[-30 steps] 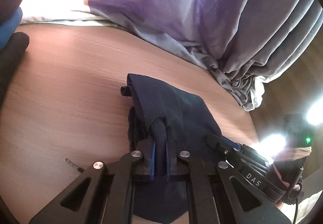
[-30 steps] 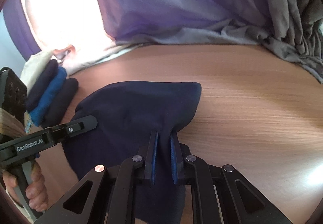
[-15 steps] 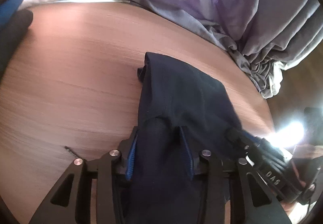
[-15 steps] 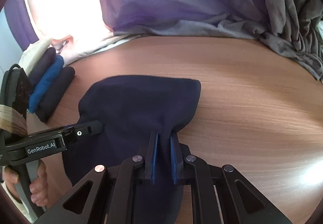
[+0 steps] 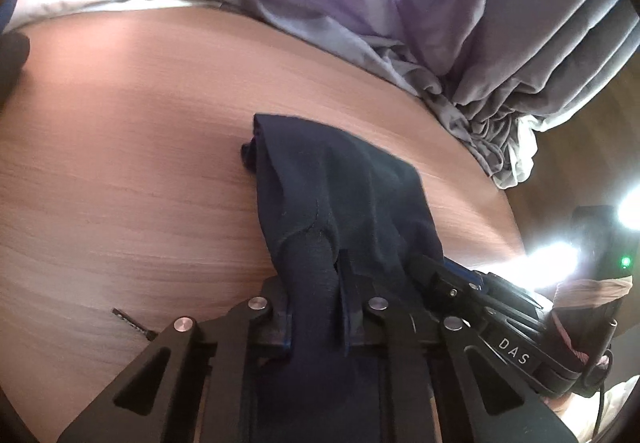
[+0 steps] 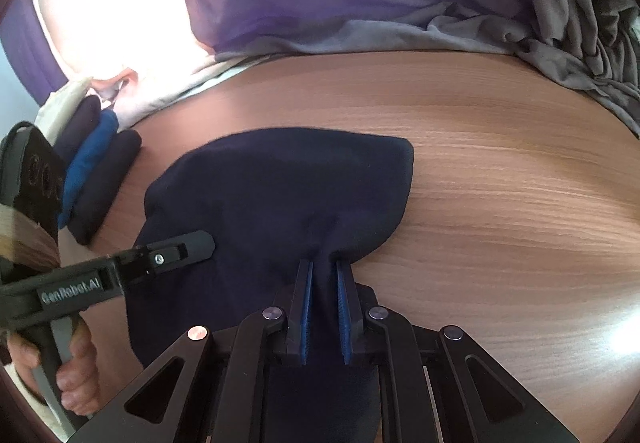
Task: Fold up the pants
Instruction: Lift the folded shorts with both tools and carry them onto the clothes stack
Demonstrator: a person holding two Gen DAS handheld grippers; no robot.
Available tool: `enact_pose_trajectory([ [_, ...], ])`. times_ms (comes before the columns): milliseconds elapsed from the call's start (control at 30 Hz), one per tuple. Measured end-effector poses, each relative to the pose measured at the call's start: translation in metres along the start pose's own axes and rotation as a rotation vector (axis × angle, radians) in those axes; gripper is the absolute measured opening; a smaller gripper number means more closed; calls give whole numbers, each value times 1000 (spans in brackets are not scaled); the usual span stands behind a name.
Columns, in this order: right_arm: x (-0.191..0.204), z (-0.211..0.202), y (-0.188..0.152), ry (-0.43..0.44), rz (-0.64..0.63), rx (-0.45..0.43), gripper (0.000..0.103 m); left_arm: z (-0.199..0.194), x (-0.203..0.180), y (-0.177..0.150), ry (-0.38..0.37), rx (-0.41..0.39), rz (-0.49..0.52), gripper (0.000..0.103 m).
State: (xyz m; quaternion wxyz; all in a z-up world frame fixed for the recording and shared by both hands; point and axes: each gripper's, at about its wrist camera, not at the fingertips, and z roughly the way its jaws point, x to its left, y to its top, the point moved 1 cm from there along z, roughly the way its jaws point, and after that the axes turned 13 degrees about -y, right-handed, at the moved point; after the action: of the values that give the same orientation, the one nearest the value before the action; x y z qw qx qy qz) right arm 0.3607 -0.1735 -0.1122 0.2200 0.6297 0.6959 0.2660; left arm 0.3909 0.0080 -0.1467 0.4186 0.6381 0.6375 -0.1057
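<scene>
Mid-fold: dark navy pants (image 6: 280,183) lie bunched on the wooden table (image 6: 500,203), their near edge at 6 o'clock in both wrist views. Right gripper (image 6: 324,279) is clamped on a pinch of that edge; left gripper (image 5: 316,267) has just been closing and now pinches a fabric ridge. Next probably lift both corners together and carry them toward 12 o'clock, keeping the edge taut.

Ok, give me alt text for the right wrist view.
The right gripper pinches a fold of dark navy fabric pants lying on a light wooden table. The left gripper reaches onto the pants from the left, near stacked folded clothes.
</scene>
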Motion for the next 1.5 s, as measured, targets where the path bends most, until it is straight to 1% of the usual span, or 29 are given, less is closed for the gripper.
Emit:
enact_pose_trajectory([
  [200, -3, -27, 6, 11, 13, -62, 13, -13, -14, -1, 1, -38, 11, 15],
  [367, 0, -56, 9, 33, -8, -131, 13, -43, -28, -2, 7, -103, 20, 15],
  [567, 12, -90, 12, 85, -58, -220, 13, -91, -55, -7, 65, -205, 59, 15],
  [600, 15, -96, 13, 93, -65, -234, 9, -101, -58, -9, 76, -225, 61, 15],
  [700, 23, -113, 18, 136, -83, -267, 9, -125, -64, -13, 93, -273, 57, 15],
  [800, 35, -125, 22, 183, -117, -301, 9, -145, -69, -16, 134, -309, 68, 15],
  [967, 53, -135, 23, 244, -147, -321, 8, -170, -79, -24, 190, -348, 83, 15],
  [1067, 56, -140, 22, 276, -157, -321, 8, -182, -85, -27, 208, -373, 86, 15],
  [1133, 61, -147, 22, 292, -173, -335, 8, -192, -83, -30, 210, -388, 88, 15],
  [1333, 84, -168, 24, 304, -199, -386, 8, -224, -72, -33, 194, -426, 104, 15],
  [1500, 121, -176, 27, 290, -201, -421, 8, -258, -47, -25, 169, -429, 145, 15],
])
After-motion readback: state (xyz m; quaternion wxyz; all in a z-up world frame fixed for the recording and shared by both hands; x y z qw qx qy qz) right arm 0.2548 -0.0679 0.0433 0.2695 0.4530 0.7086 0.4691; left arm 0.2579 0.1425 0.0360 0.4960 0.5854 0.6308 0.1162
